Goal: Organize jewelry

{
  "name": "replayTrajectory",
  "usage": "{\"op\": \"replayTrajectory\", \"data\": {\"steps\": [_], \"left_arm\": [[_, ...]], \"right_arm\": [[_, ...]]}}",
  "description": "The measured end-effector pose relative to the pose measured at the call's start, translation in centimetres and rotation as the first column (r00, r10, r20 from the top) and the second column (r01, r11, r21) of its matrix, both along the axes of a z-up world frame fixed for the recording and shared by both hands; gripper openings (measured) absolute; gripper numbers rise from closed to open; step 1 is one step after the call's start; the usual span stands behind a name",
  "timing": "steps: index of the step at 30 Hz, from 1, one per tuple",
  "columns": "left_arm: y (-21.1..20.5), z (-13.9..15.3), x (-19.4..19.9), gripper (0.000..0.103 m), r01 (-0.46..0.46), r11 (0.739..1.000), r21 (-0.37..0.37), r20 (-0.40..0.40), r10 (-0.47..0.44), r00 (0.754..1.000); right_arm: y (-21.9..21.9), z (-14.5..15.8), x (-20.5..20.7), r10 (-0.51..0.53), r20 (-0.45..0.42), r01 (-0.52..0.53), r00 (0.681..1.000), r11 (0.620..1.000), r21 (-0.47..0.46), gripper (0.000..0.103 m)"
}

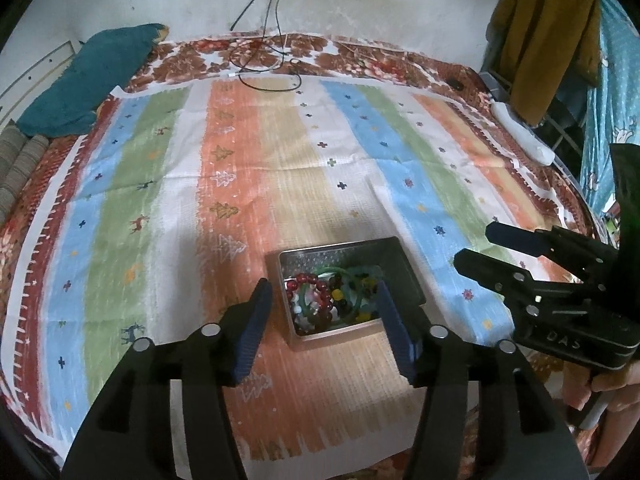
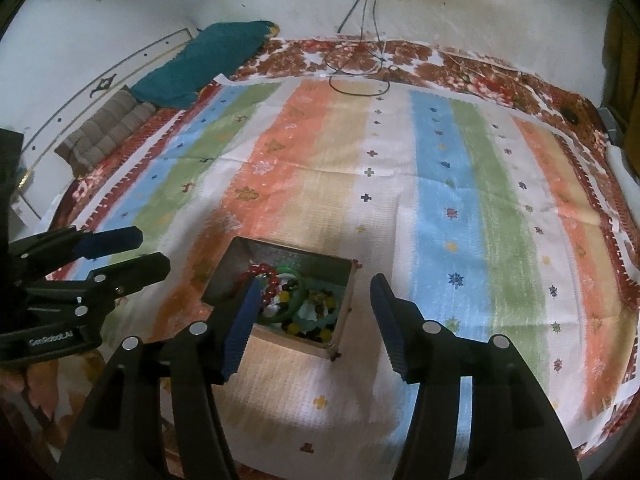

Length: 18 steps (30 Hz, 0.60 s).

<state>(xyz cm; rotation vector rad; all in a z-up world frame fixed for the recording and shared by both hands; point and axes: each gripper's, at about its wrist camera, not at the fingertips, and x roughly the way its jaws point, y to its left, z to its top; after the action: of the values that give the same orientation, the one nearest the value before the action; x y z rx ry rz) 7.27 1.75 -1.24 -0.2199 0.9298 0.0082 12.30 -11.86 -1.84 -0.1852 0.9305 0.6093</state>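
A small open metal box [image 1: 292,258] sits on the striped cloth, filled with jewelry: a red bead bracelet [image 1: 320,286], green bangles and mixed beads. It also shows in the right wrist view [image 2: 348,280], with the bracelet [image 2: 262,269] at its left. My left gripper [image 1: 324,292] is open and empty, its fingers on either side of the box, above it. My right gripper [image 2: 316,284] is open and empty, hovering over the box's right half. Each gripper shows in the other's view: the right one [image 1: 472,246], the left one [image 2: 154,252].
A striped cloth [image 1: 248,168] covers the bed. A teal pillow [image 1: 88,80] and folded grey blankets [image 2: 108,128] lie at the far left. Black cables [image 1: 264,60] trail from the wall onto the bed. A brown garment [image 1: 544,40] hangs at the right.
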Motion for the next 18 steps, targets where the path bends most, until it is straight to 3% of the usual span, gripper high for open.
{"op": "replayTrajectory", "data": {"steps": [13,18], "left_arm": [[-0.3,0.5,-2.7,0.074,0.002,1.0,0.01,0.044,-0.003,0.999],[-0.1,1.1,-3.8,0.088,0.002,1.0,-0.014,0.082,-0.001,0.997]], "right_arm": [[-1.3,0.9,-2.8,0.018,0.027,-0.02,0.999,0.998,0.054,0.074],[-1.5,1.2,-3.8,0.018,0.053,-0.021,0.998,0.998,0.06,0.084]]}}
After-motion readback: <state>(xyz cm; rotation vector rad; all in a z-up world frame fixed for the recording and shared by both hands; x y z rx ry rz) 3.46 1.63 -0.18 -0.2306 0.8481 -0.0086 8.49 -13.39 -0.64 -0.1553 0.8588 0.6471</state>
